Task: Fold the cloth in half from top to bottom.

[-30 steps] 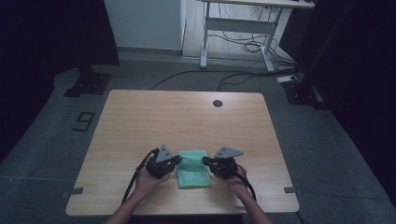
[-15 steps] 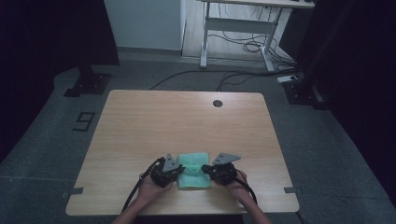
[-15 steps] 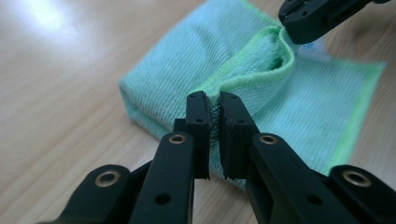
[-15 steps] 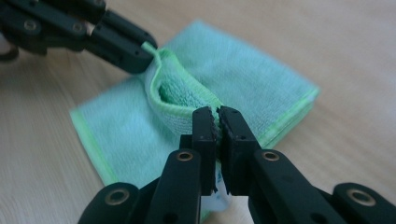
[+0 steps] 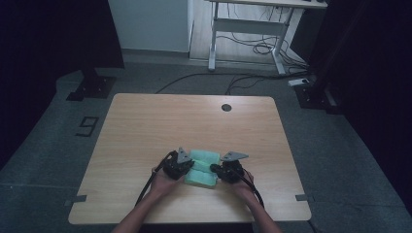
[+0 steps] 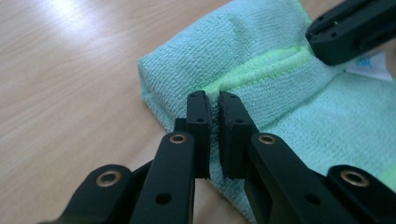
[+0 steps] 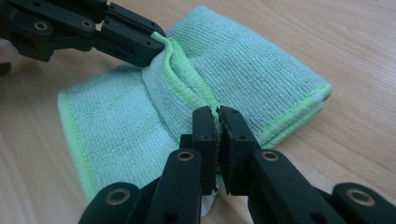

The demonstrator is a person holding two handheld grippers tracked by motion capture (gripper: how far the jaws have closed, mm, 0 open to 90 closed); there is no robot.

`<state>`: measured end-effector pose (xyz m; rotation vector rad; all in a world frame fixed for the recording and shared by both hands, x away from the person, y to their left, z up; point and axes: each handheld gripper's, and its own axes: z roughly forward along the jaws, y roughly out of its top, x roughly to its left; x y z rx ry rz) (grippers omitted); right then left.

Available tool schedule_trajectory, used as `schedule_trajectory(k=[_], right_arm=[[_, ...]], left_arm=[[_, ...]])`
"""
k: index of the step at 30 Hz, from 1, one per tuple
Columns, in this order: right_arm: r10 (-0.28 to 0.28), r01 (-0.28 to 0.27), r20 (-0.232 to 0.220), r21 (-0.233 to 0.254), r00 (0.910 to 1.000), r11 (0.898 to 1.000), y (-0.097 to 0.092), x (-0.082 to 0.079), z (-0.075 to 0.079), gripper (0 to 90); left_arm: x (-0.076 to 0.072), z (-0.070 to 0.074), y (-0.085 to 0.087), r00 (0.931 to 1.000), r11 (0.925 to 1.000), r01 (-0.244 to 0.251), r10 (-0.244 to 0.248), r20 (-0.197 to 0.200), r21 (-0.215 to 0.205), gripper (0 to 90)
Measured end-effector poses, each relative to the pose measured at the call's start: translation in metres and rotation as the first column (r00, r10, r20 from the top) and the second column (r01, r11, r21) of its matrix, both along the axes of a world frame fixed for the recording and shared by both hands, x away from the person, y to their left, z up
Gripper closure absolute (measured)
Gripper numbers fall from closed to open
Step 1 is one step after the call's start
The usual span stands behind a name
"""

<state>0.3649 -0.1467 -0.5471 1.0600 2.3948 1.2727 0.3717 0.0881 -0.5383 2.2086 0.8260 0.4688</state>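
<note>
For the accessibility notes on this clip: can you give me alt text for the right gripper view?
The right gripper is pinched shut on the bright green hem of a folded mint-green cloth lying on a wooden table. Farther along the same raised hem, at upper left, the left gripper clamps it too.

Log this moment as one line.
left gripper: shut on cloth edge | right gripper: shut on cloth edge | cloth: folded, on table
</note>
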Motion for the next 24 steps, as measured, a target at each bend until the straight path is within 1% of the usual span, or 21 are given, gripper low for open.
schedule_trajectory(k=[2,3,4,5,7,8,9,11,12,15,18,21,24], right_arm=[[-0.009,0.010,-0.008,0.016,0.9999,1.000,-0.001,0.002,-0.001,84.9],[-0.011,0.011,-0.006,0.016,0.9999,1.000,-0.002,0.002,-0.001,84.9],[-0.012,0.012,-0.002,0.016,0.9999,1.000,-0.002,0.001,0.000,84.9],[-0.010,0.010,0.017,0.008,0.9998,1.000,-0.002,-0.002,0.002,84.9],[-0.017,0.016,0.032,0.022,0.9993,1.000,-0.004,-0.004,0.006,84.9],[-0.020,0.018,0.037,0.033,0.9991,0.999,-0.005,-0.006,0.008,84.9],[-0.020,0.017,0.048,0.045,0.9987,0.999,-0.007,-0.009,0.011,84.9],[-0.010,0.007,0.065,0.045,0.9978,0.999,-0.008,-0.014,0.014,84.6],[-0.003,-0.001,0.073,0.046,0.9973,0.999,-0.008,-0.017,0.015,84.0],[0.026,-0.029,0.095,0.031,0.9951,0.999,-0.007,-0.027,0.016,82.5],[0.055,-0.056,0.091,0.014,0.9943,0.998,-0.005,-0.035,0.013,82.2],[0.073,-0.074,0.081,0.007,0.9940,0.997,-0.005,-0.040,0.009,81.2],[0.086,-0.086,0.072,0.000,0.9937,0.996,-0.005,-0.043,0.006,80.9]], left_arm=[[0.001,0.001,0.001,1.0000,1.0000,0.000,0.000,-0.005,-0.006,83.8],[-0.001,0.001,0.001,1.0000,1.0000,0.002,-0.002,0.002,-0.006,83.9],[-0.005,0.003,0.002,0.9998,0.9999,0.006,-0.006,0.019,-0.008,84.1],[-0.007,0.004,0.004,0.9997,0.9999,0.007,-0.007,0.024,-0.009,84.2],[-0.013,0.007,0.007,0.9993,0.9996,0.013,-0.012,0.036,-0.024,84.1],[-0.020,0.010,0.010,0.9987,0.9989,0.023,-0.021,0.046,-0.041,84.1],[-0.023,0.012,0.011,0.9984,0.9987,0.028,-0.026,0.050,-0.042,84.0],[-0.033,0.014,0.013,0.9964,0.9985,0.044,-0.041,0.074,-0.033,83.3],[-0.037,0.015,0.014,0.9956,0.9982,0.048,-0.045,0.082,-0.036,82.5],[-0.050,0.015,0.015,0.9930,0.9965,0.074,-0.070,0.095,-0.038,81.1],[-0.060,0.011,0.017,0.9918,0.9962,0.082,-0.079,0.101,-0.029,80.0],[-0.066,0.005,0.018,0.9919,0.9957,0.090,-0.087,0.092,-0.023,77.6],[-0.070,0.000,0.019,0.9906,0.9944,0.104,-0.102,0.091,-0.020,76.9]])
